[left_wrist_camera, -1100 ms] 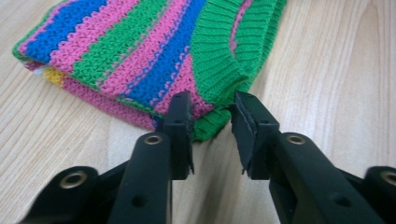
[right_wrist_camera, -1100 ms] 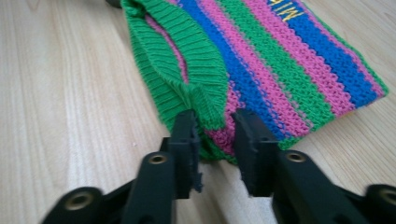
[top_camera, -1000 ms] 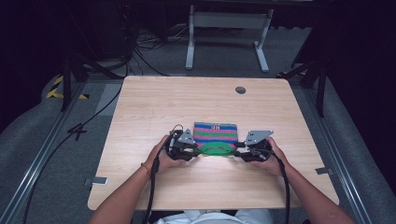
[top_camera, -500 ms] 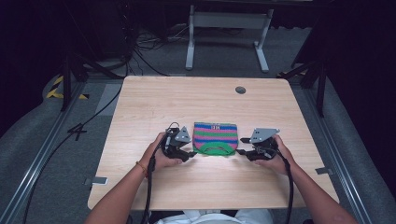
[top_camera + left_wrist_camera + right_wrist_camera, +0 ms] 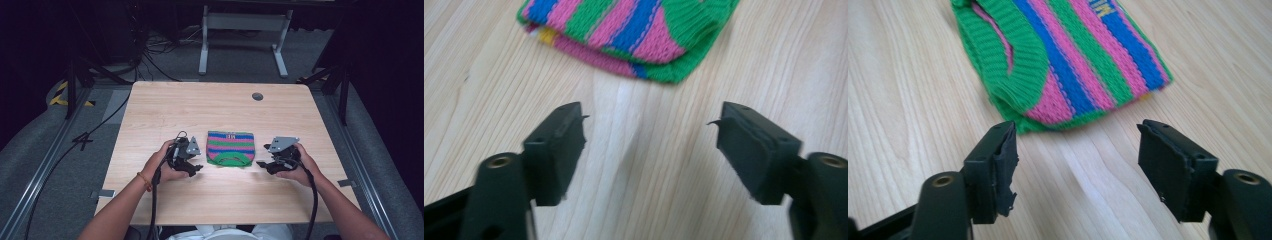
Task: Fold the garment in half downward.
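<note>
Striped in green, pink and blue, the folded knit sweater (image 5: 230,148) lies flat near the middle of the pale wooden table (image 5: 150,115). My left gripper (image 5: 192,167) sits just beside its left edge, my right gripper (image 5: 264,164) just beside its right edge. Both have jaws spread wide, holding nothing, apart from the knit.

Knitted garment (image 5: 230,148) striped pink, blue and green with green ribbed trim, on pale wood-grain table (image 5: 210,105).
</note>
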`<action>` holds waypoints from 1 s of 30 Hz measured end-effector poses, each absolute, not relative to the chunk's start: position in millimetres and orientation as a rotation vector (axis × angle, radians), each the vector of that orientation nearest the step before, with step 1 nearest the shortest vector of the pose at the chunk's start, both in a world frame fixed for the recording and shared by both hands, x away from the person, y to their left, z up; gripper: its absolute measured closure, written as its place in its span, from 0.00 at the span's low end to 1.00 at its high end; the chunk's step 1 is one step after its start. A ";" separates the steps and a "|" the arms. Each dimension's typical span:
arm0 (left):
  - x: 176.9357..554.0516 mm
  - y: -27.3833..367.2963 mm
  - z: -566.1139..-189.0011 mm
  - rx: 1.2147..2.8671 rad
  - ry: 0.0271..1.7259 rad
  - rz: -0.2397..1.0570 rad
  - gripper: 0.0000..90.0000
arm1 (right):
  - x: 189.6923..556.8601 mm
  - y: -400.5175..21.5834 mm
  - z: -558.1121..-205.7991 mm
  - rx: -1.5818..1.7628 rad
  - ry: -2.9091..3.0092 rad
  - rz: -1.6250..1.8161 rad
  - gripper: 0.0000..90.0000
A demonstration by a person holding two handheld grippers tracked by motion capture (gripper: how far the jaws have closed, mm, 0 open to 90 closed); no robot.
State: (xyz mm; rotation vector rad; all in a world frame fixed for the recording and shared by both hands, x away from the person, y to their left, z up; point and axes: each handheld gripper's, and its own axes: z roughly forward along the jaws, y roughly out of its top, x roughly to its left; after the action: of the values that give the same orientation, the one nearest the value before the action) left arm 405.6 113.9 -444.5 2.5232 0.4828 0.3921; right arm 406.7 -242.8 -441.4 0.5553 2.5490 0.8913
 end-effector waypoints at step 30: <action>359.5 219.7 -458.7 2.395 0.686 0.321 0.24 | 369.2 -338.3 -461.6 0.862 2.440 0.895 0.31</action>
State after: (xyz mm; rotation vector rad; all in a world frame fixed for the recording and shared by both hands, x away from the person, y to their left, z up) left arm 359.5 219.7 -458.7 2.3953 0.6864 0.3212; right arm 369.2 -338.3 -461.6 0.8618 2.4403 0.8951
